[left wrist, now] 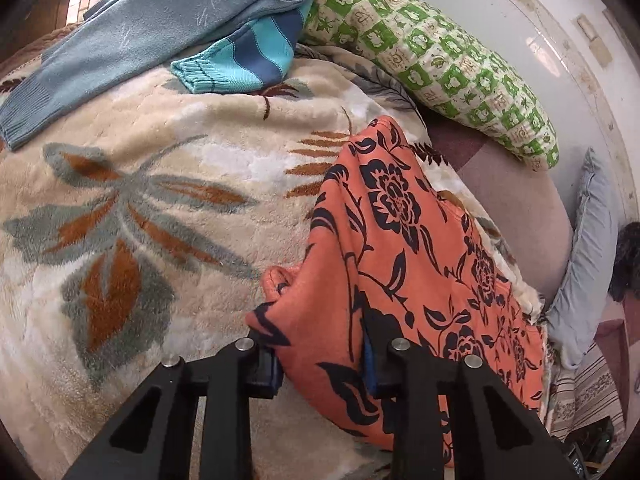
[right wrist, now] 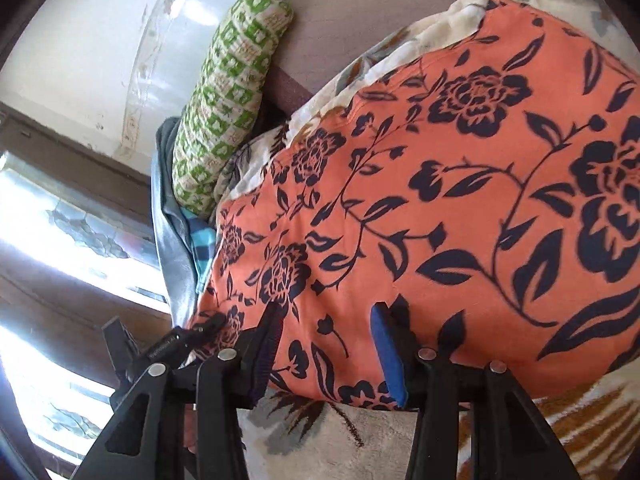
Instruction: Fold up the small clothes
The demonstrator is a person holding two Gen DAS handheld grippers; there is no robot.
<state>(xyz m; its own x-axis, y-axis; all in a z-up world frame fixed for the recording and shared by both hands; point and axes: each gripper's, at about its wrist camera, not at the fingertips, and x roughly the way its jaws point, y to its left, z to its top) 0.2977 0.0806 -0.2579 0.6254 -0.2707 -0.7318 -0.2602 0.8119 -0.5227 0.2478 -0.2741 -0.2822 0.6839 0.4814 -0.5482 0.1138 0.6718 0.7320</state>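
Observation:
An orange garment with a dark floral print [left wrist: 400, 248] lies on a beige leaf-patterned blanket [left wrist: 140, 200]. My left gripper [left wrist: 320, 366] is shut on a bunched fold at the garment's near corner, with cloth filling the gap between its pads. In the right wrist view the same orange garment [right wrist: 440, 184] fills most of the picture. My right gripper [right wrist: 326, 354] grips its near edge, the cloth spanning between both pads. The left gripper [right wrist: 208, 324] shows there too, at the garment's left corner.
A grey-blue sweater [left wrist: 140, 32] and a blue striped knit [left wrist: 248, 60] lie at the blanket's far side. A green-and-cream patterned pillow [left wrist: 440, 52] leans by the white wall. A pale blue pillow [left wrist: 588, 264] sits at the right. A bright window [right wrist: 60, 220] is on the left.

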